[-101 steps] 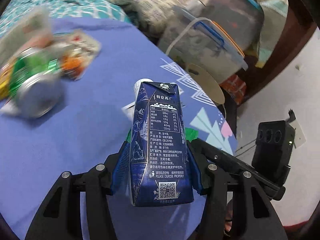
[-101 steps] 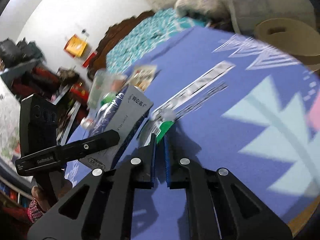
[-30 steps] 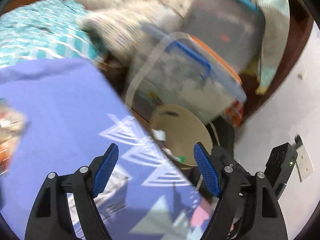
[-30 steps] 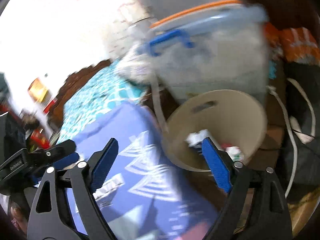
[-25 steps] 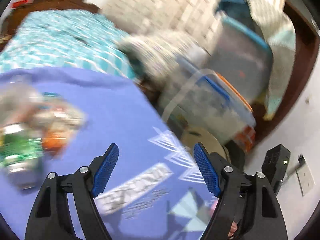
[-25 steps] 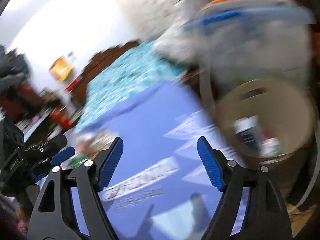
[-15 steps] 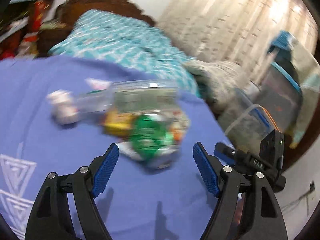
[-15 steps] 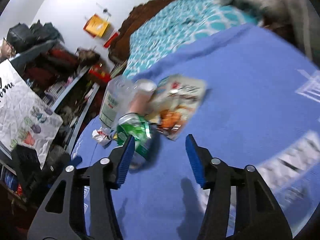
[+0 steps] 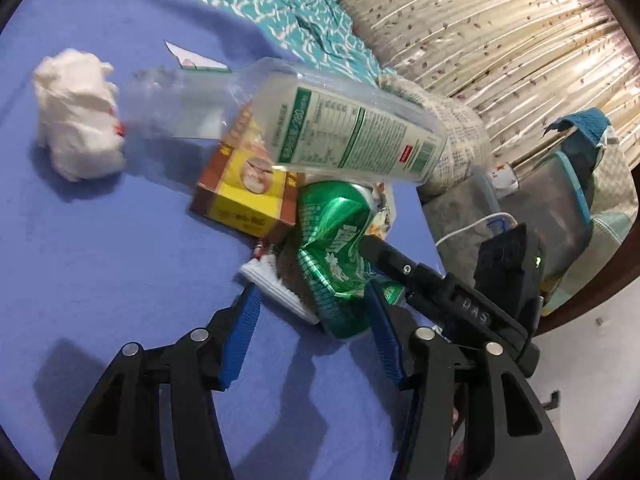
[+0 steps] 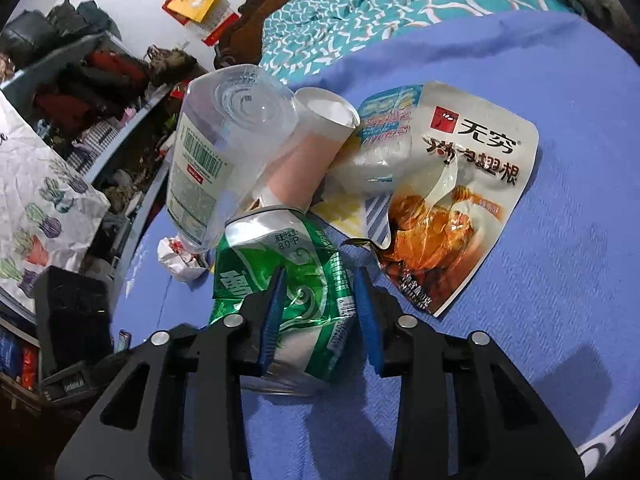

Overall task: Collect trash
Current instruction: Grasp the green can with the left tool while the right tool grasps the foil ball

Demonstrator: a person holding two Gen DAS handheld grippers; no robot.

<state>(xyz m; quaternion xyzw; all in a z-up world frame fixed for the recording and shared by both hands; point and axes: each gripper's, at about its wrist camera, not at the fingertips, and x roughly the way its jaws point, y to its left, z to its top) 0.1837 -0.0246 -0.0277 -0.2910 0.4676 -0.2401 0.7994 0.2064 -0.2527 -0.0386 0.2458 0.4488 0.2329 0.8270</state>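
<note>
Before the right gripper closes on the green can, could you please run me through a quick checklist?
1. Can between the right gripper pads: ok, pads straddle it.
2. Right jaws open: ok, though contact with the can cannot be told.
3. Left gripper clear of the can: not ok, open and right beside it.
4. Bottle off the can: cannot tell, it lies across the pile just above.
5. Wrapper outside the jaws: ok, it lies to the right.
6. Cloth flat: ok.

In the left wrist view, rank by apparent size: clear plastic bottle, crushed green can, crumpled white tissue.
1. Clear plastic bottle
2. Crushed green can, though it lies nearest the camera
3. Crumpled white tissue, close to the can in apparent size, so that order is unsure
</note>
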